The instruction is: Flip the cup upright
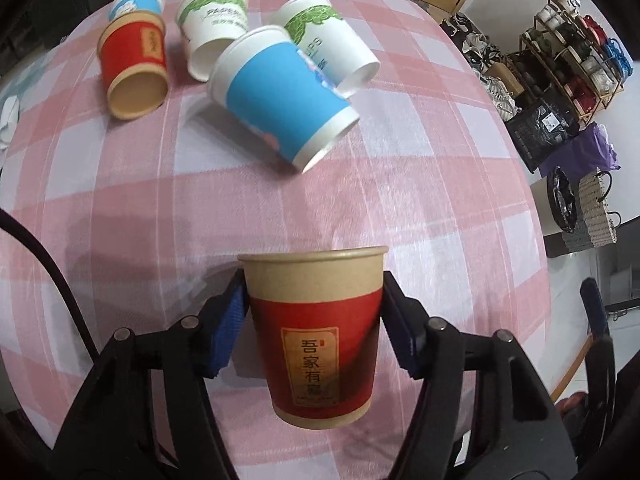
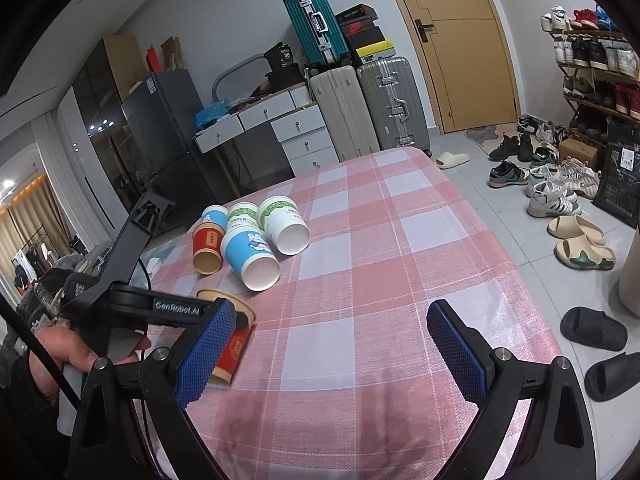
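The red cup [image 1: 316,336] is clamped at mid-wall between the blue-padded fingers [image 1: 232,330] of the left gripper [image 1: 314,320], held mouth-up above the checked desk [image 1: 400,208], with its base seemingly clear of the cloth. Beyond the red cup, five more paper cups lie on their sides; the blue cup [image 1: 280,96] is the nearest of them. To the right of the red cup, the right gripper [image 2: 332,352] is carried with its fingers wide apart and nothing between them. The red cup is judged light, thin-walled and easily crushed, so only gentle pressure is advised, applied at mid-wall or near the stiffer rolled rim, where slipping is less likely.
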The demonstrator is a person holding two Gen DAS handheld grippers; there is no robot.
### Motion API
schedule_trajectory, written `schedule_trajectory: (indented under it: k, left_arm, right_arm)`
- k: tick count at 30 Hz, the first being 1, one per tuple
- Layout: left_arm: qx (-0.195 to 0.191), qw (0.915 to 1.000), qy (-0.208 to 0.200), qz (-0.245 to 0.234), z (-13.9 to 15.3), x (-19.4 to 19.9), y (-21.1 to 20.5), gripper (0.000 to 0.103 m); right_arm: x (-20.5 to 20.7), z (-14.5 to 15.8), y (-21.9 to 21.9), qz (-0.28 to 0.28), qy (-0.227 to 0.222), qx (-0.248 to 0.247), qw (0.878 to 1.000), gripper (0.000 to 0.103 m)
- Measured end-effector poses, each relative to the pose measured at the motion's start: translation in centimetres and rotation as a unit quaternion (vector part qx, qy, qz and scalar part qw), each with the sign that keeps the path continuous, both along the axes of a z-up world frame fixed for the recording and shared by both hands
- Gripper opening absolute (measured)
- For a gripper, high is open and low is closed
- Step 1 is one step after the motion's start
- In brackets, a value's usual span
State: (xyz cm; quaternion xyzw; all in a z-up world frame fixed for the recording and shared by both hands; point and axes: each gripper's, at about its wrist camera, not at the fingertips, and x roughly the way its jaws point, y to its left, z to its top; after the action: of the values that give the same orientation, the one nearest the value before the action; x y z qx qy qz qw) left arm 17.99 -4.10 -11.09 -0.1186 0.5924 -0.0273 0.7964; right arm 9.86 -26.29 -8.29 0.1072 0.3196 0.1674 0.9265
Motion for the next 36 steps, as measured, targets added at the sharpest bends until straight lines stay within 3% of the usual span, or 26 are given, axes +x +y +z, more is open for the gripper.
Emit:
schedule_trajectory:
  k: [8, 22, 29, 36]
  left_arm:
    - [-0.025, 0.9996, -0.001, 0.015, -0.1, -2.9, 0.4, 0.061]
    - [-0.034, 0.999, -0.001, 0.029, -0.9, -6.6, 2.0, 0.063]
    - [-0.043, 0.9986, 0.002, 0.032, -1.1, -6.5, 2.2, 0.065]
    - [-0.057, 0.9976, -0.02, 0.032, 0.2, -7.0, 2.7, 0.077]
  right_arm:
    - [-1.5, 0.7, 1.7, 0.013, -0.006, -0.008, 1.0, 0.098]
    - [-3.0, 0.3, 3.5, 0.032, 0.01, -0.021, 0.999, 0.098]
    - [-2.9, 0.2, 3.6, 0.033, 0.014, -0.021, 0.999, 0.098]
    - [-2.9, 0.0, 3.7, 0.036, 0.021, -0.018, 0.999, 0.098]
